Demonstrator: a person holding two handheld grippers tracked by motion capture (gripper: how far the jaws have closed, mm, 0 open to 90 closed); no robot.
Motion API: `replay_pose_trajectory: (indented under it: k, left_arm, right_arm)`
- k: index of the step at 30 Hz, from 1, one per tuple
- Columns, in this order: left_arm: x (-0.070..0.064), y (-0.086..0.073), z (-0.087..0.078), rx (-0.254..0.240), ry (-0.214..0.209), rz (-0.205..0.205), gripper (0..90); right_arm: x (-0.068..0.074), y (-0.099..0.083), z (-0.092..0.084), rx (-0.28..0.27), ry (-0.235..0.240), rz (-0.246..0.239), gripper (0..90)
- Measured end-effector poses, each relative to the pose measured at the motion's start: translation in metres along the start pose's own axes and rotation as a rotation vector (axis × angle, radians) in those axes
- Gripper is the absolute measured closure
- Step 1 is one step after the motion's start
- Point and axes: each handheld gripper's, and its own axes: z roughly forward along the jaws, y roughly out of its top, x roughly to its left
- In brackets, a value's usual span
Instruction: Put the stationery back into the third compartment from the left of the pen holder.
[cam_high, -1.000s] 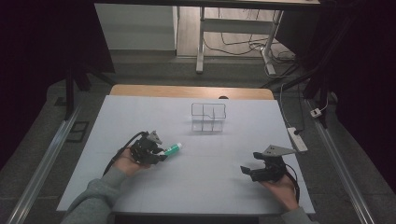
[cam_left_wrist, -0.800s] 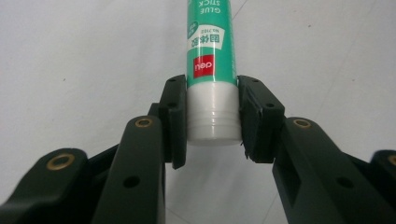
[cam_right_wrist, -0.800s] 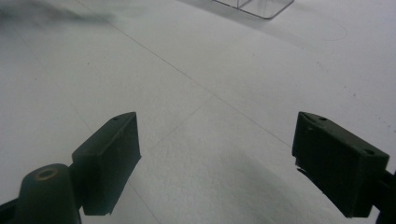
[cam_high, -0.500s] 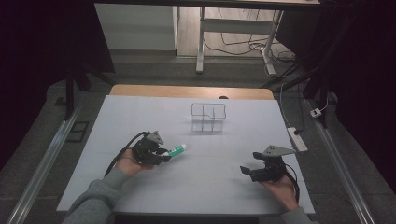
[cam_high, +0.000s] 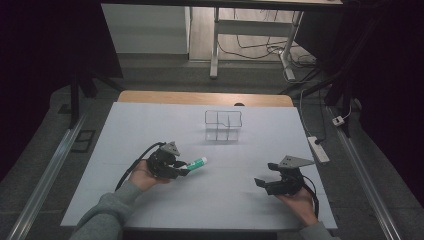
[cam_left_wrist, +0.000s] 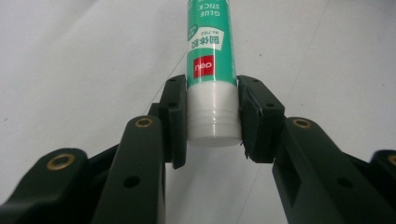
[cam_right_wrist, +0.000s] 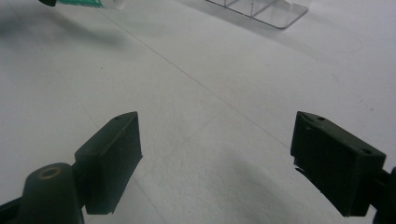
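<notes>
Green-labelled glue stick (cam_left_wrist: 209, 70) sits pinched at its white end in the left tongs (cam_high: 184, 170), low over the desk (cam_high: 150, 125). Right tongs (cam_right_wrist: 215, 163) rest spread, empty. To reach the clear organizer (cam_high: 223, 125) cleanly, keep the grip firm and stick level.

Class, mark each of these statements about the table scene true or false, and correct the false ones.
1. The left gripper grips the glue stick by its white end. True.
2. The right gripper holds a pen. False: its jaws stand wide apart with nothing between them.
3. The glue stick sits inside the clear organizer. False: it is in the left gripper, nearer the person.
4. The clear organizer is divided into compartments. True.
</notes>
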Motion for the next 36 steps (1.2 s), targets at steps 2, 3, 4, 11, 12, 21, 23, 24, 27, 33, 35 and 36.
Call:
replay_pose_trajectory:
  k: [2, 3, 4, 11, 12, 21, 23, 24, 27, 33, 35, 36]
  left_arm:
    - [-0.002, 0.002, 0.002, 0.001, -0.004, 0.009, 64.2]
    - [-0.003, 0.003, 0.002, 0.002, -0.007, 0.012, 64.2]
    - [-0.004, 0.004, 0.004, -0.001, -0.011, 0.012, 64.2]
    - [-0.010, 0.011, 0.012, 0.006, -0.035, 0.039, 64.2]
    - [-0.011, 0.013, 0.013, 0.008, -0.039, 0.044, 64.2]
    - [-0.018, 0.024, 0.025, 0.025, -0.065, 0.079, 64.2]
    - [-0.020, 0.026, 0.027, 0.029, -0.071, 0.088, 64.2]
    - [-0.021, 0.027, 0.028, 0.031, -0.074, 0.093, 64.2]
    - [-0.023, 0.029, 0.031, 0.030, -0.077, 0.101, 64.2]
    - [-0.026, 0.033, 0.035, 0.030, -0.089, 0.110, 64.2]
    - [-0.027, 0.034, 0.036, 0.032, -0.091, 0.114, 64.1]
    - [-0.027, 0.034, 0.036, 0.031, -0.092, 0.114, 64.2]
  right_arm:
    - [0.002, 0.001, 0.002, 0.002, 0.005, -0.004, 16.0]
    - [0.003, 0.002, 0.002, 0.002, 0.004, -0.008, 16.0]
    - [0.004, 0.003, 0.004, 0.000, 0.009, -0.011, 16.0]
    - [0.015, 0.010, 0.010, 0.000, 0.043, -0.039, 16.6]
    - [0.017, 0.010, 0.011, 0.004, 0.043, -0.046, 16.6]
    - [0.030, 0.015, 0.019, 0.016, 0.061, -0.088, 17.0]
    - [0.033, 0.016, 0.021, 0.020, 0.068, -0.101, 17.7]
    - [0.035, 0.017, 0.022, 0.018, 0.071, -0.108, 17.7]
    - [0.040, 0.019, 0.024, 0.027, 0.072, -0.127, 17.8]
    - [0.049, 0.022, 0.031, 0.032, 0.084, -0.151, 17.9]
    - [0.053, 0.023, 0.033, 0.036, 0.088, -0.161, 17.9]
    - [0.054, 0.023, 0.034, 0.038, 0.091, -0.166, 17.9]
